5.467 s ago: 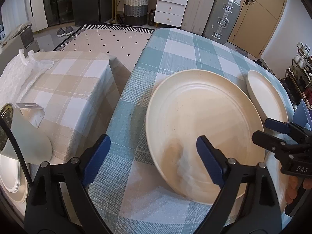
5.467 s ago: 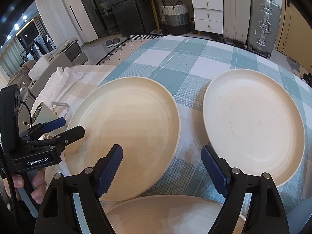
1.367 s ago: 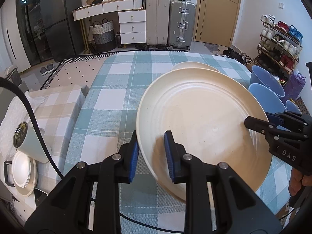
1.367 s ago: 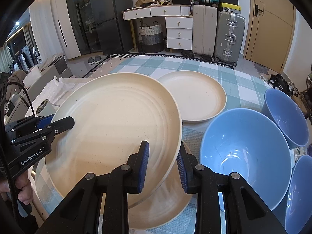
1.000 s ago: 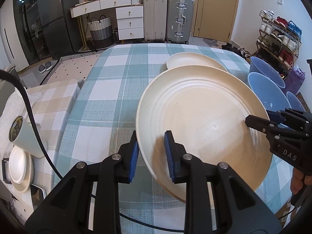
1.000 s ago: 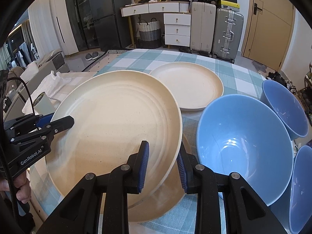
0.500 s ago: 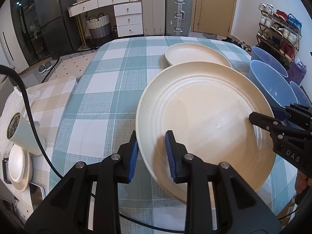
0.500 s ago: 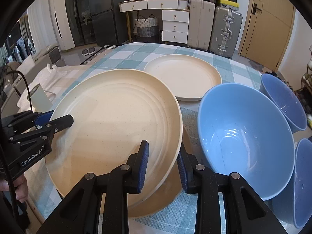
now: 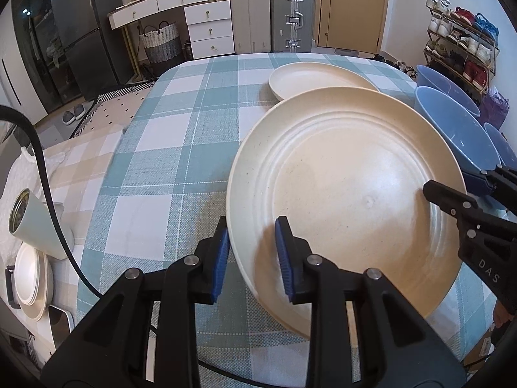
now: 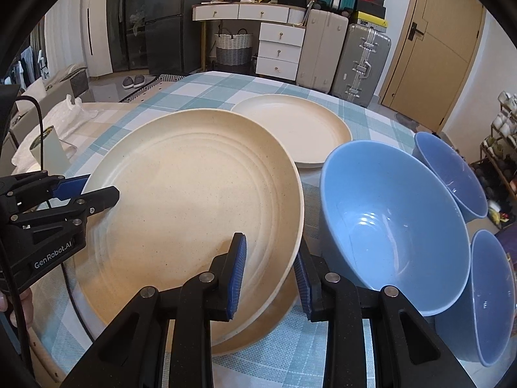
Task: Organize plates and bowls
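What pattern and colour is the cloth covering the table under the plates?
The tablecloth is a teal-and-white check, seen best in the left wrist view.

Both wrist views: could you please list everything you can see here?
held plate: one, cream, tilted above the lower plate
lower plate: one, cream, on the table under the held plate
far plate: one, cream, further back on the table
bowls: three, blue, right of the plates
tablecloth: one, teal check, over the table
suitcases: two, beige and silver, by the back wall
left tool: black, blue pads, shut on the held plate's rim
right tool: same, shut on the opposite rim
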`<state>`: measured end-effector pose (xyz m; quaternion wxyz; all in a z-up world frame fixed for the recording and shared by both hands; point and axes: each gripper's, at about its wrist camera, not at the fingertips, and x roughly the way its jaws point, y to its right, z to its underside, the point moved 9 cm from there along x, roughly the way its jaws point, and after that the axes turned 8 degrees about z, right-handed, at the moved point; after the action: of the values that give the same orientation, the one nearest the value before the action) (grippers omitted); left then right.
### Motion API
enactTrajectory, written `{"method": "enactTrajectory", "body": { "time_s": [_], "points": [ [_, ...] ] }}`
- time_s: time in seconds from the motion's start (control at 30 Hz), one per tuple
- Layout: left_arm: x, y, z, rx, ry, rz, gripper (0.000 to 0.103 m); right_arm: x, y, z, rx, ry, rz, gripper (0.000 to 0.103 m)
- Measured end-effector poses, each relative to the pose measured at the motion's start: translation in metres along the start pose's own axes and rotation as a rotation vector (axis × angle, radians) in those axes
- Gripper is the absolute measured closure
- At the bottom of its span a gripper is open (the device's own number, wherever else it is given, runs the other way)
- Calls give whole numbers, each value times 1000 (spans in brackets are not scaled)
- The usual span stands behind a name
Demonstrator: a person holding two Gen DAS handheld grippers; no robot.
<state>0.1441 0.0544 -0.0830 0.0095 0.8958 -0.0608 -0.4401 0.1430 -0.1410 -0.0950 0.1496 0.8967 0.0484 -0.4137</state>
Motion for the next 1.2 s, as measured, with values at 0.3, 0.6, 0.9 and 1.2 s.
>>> {"method": "enactTrajectory", "body": {
  "time_s": [0.3, 0.6, 0.9, 1.2],
  "points": [
    [12, 10, 4, 29, -12, -16, 78, 2, 1, 8, -28, 9, 68, 73],
    [22, 15, 7, 47, -30, -21, 78, 8, 5, 12, -59, 8, 138, 71],
    [27, 17, 9, 73, -38, -36, 78, 15, 6, 17, -89, -1, 176, 70],
    [34, 19, 12, 75, -45, -30, 78, 21, 6, 25, -88, -29, 173, 69]
  ]
}}
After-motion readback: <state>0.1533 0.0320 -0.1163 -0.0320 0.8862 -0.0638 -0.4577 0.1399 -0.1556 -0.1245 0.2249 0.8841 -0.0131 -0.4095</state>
